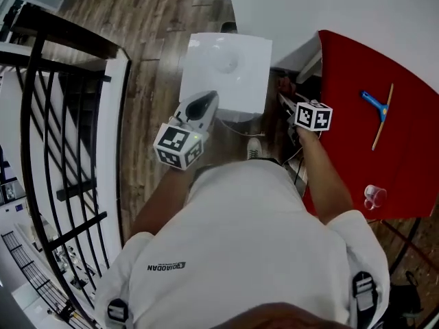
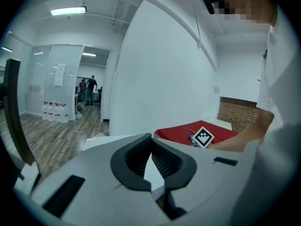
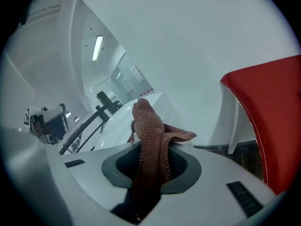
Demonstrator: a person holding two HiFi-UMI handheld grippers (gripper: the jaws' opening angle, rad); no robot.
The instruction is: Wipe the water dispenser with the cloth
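Cloth (image 3: 148, 121), mostly hidden in head view, is clamped in right gripper (image 3: 153, 149); left gripper (image 2: 151, 140) closed, empty.

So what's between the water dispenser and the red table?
The right tongs, shut on the cloth, hang in that gap, seen in the head view.

Water dispenser (image 1: 226, 70) ahead, table (image 1: 350, 156) to its right, railing (image 1: 65, 31) at left, cloth (image 3: 149, 135) in right gripper (image 3: 151, 159).
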